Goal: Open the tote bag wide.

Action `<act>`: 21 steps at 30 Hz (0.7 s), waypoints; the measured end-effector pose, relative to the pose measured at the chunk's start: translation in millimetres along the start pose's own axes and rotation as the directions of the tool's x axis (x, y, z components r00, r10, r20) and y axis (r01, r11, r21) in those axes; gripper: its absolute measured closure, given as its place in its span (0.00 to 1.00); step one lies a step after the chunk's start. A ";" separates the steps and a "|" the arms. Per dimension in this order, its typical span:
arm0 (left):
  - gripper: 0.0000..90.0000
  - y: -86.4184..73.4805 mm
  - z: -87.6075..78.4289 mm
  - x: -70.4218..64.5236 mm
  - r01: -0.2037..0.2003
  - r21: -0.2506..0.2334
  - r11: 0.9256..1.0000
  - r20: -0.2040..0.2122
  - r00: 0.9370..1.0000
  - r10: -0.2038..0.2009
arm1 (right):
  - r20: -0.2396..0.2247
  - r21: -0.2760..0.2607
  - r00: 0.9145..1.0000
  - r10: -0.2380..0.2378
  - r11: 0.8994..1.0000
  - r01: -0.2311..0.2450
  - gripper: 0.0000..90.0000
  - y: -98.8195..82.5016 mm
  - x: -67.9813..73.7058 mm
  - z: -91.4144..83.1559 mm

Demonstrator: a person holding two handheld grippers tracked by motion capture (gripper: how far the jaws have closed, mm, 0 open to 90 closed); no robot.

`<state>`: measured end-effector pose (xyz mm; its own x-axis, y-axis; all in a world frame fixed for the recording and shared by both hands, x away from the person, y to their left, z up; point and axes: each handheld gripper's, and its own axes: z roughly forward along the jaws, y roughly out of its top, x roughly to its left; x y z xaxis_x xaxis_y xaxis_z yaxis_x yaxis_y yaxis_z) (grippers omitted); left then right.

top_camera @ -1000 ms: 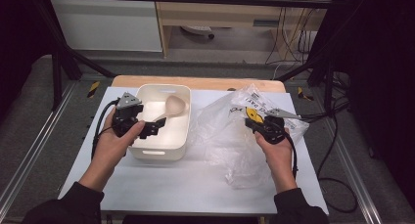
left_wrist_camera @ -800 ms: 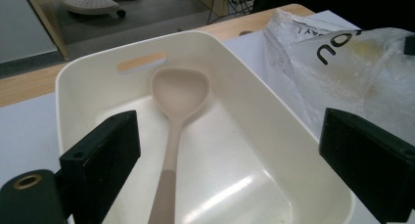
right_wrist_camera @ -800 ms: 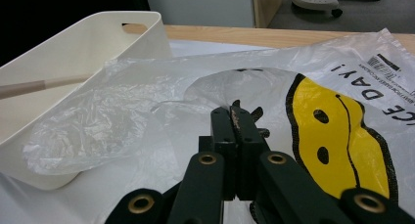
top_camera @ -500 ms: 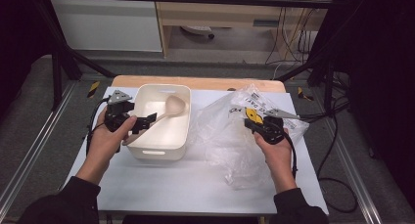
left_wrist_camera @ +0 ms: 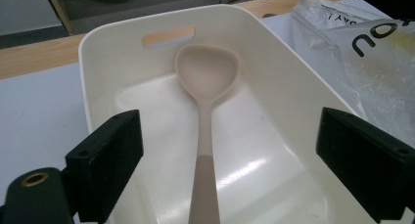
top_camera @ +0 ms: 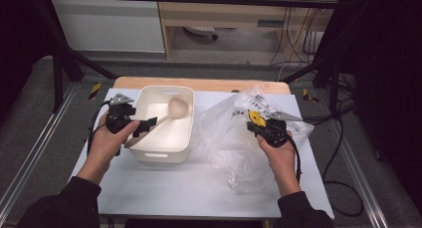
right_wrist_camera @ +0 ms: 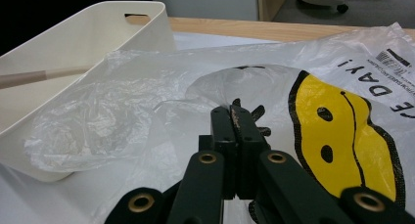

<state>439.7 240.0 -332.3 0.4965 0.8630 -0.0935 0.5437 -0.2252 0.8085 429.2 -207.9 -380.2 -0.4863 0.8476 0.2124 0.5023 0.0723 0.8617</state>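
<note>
The left gripper [left_wrist_camera: 230,170], jaws released, straddles the beige silicone spoon [left_wrist_camera: 205,111] in the cream plastic bin [top_camera: 186,119]. At 3 o'clock, the right gripper [right_wrist_camera: 237,131] is clenched on the clear plastic bag [right_wrist_camera: 147,106].

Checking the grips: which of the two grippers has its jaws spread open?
The left gripper: its jaws stand wide apart either side of the spoon handle in the white bin. The right gripper is shut.
</note>
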 end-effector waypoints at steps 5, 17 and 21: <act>0.16 -2.4 3.5 2.3 0.001 0.041 0.999 -0.005 1.000 0.000 | 0.000 -0.001 1.000 -0.002 1.000 0.002 1.00 0.0 -1.1 0.0; 0.37 -18.8 10.4 9.1 -0.010 0.098 0.995 0.005 1.000 0.010 | -0.002 0.002 1.000 -0.003 1.000 0.003 1.00 -0.1 -1.1 0.1; 0.43 -23.5 14.6 9.1 -0.013 0.112 0.994 0.011 1.000 0.012 | -0.001 0.002 1.000 -0.003 1.000 0.003 1.00 -0.1 -0.9 0.1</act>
<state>441.3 246.5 -360.6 0.5103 0.8553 -0.0899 0.6095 -0.2859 0.7395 429.6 -208.6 -380.5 -0.4887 0.8467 0.2105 0.5025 0.0760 0.8612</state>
